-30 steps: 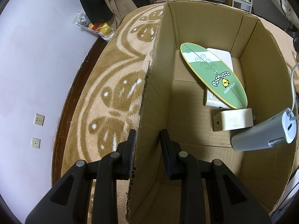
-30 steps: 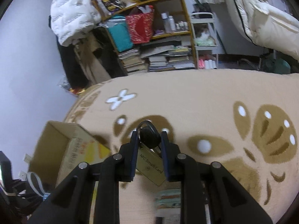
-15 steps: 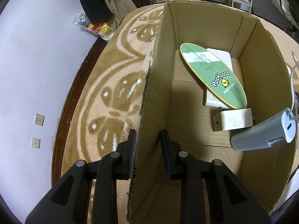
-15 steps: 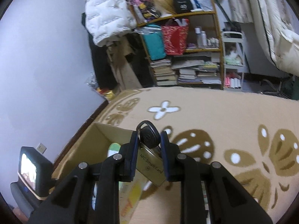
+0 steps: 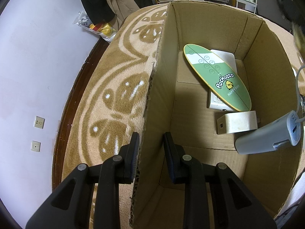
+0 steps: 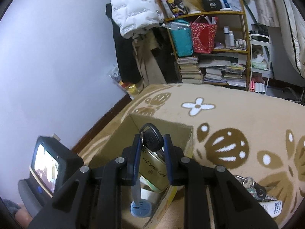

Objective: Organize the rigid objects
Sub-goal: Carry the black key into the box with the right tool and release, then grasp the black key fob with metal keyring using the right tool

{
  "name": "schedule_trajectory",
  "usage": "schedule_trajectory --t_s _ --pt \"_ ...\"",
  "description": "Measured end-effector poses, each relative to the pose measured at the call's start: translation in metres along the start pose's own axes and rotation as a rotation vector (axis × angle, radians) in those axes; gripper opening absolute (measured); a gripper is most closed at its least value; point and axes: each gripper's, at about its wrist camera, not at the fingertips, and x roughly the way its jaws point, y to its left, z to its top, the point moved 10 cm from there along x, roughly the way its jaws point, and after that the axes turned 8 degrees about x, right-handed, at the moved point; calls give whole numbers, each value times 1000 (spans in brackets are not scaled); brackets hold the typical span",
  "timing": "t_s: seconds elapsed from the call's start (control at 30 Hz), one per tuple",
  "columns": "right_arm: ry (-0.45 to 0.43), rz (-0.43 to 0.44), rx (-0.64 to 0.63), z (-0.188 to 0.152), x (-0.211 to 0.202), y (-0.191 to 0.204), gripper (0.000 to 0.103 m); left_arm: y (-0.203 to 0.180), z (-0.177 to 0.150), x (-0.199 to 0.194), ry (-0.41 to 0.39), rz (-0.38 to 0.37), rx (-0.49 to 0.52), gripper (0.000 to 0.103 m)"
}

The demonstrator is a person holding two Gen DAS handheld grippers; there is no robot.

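Key bunch (image 6: 152,143), a black-headed key with a gold NFC tag, is clamped in our right tongs (image 6: 151,148) above the cardboard box (image 5: 253,43). Our left tongs (image 5: 150,152) pinch the box's near wall, steadying it. Transport is in hand; next we lower over the box interior and release onto bare floor beside the green oval board (image 5: 217,78).

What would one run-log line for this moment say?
left gripper: shut on cardboard box wall | right gripper: shut on key with gold tag, above box
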Motion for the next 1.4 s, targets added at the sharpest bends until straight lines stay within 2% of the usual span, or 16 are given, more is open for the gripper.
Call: schedule_trajectory --t_s 0.37,0.63,0.7,0.77,0.83,0.97,1.13,1.4 --pt "53 -18 0 -15 16 -4 24 -3 1 -1 -1 1 4 26" --pt "45 15 9 -12 9 1 26 -3 1 -2 1 5 6 26" --pt "42 13 3 -10 6 0 30 -2 1 -2 2 5 7 26" --pt "39 -9 -17 -7 2 -2 42 -2 1 -2 1 3 4 26" --pt "17 -33 -23 1 -6 -9 49 -2 2 -2 0 0 1 26" --pt "-23 -73 27 15 -20 -33 71 -1 1 -4 0 2 5 26" --pt "-31 -151 105 19 -28 -75 89 0 0 -4 1 -1 3 26" --pt "29 -249 237 10 -33 -137 90 0 0 -4 0 -3 4 26"
